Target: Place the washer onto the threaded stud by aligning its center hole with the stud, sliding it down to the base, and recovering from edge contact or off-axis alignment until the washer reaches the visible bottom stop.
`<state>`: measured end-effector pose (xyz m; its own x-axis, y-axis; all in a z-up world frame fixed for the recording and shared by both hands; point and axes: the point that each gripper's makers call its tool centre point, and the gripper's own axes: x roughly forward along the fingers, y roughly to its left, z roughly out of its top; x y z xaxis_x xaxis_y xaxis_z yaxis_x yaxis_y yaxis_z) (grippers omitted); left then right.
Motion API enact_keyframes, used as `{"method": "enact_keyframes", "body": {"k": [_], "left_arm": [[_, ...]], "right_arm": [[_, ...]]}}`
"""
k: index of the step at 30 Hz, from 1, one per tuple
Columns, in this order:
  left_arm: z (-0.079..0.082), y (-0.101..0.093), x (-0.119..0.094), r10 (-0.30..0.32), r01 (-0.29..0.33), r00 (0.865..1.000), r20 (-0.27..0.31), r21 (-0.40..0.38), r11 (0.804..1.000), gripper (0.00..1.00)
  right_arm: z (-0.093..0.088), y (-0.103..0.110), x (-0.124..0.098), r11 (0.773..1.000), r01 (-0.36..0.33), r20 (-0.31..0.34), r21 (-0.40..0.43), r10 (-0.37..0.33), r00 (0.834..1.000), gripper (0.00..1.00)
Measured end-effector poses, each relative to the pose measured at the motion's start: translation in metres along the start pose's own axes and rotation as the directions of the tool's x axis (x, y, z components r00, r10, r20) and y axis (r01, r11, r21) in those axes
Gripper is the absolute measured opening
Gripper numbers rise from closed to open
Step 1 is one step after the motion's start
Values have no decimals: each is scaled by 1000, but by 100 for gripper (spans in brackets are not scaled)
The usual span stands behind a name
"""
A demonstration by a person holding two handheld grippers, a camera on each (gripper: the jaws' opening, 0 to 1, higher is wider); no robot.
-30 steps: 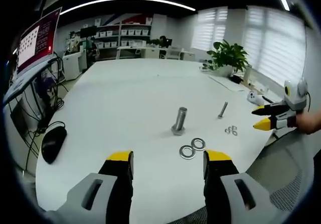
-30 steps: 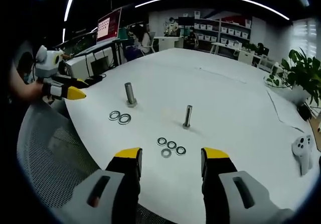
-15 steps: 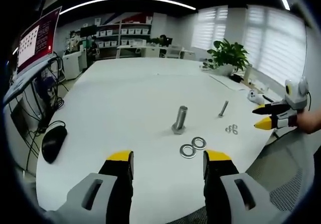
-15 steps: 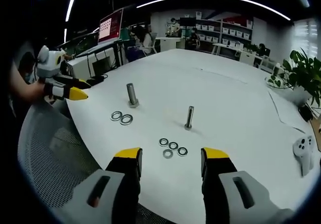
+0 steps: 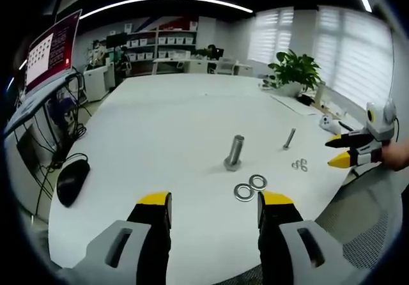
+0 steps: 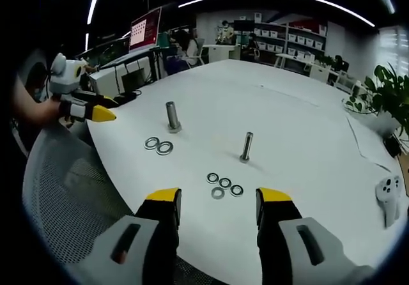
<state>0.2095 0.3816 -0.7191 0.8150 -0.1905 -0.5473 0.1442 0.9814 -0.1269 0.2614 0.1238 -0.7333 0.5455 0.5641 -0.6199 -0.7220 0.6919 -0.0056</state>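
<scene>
So both grippers hang over the near edge of the white table (image 5: 160, 131), jaws spread wide with nothing between them: left gripper (image 5: 215, 200), right gripper (image 6: 218, 197). Just past the left one lie two big washers (image 5: 250, 188) touching each other, then the fat stud (image 5: 234, 152) upright. Four small washers (image 6: 224, 186) cluster before the thin stud (image 6: 246, 147).

Two large washers (image 5: 250, 187) lie just before the thick stud (image 5: 234, 153) on the table (image 5: 160, 125) — thin stud (image 5: 289, 138) right
</scene>
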Motion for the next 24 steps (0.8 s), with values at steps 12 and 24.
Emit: {"method": "enact_keyframes", "body": {"k": [12,24], "left_arm": [[-9,-3,4,-12,12,999,-50,12,1000,53],[-16,-5,5,-14,16,996,-84,18,1000,53]], "right_arm": [[0,-1,0,1000,2,-1,3,-2,1000,49],[1,-2,-1,1000,3,5,6,-3,1000,49]]}}
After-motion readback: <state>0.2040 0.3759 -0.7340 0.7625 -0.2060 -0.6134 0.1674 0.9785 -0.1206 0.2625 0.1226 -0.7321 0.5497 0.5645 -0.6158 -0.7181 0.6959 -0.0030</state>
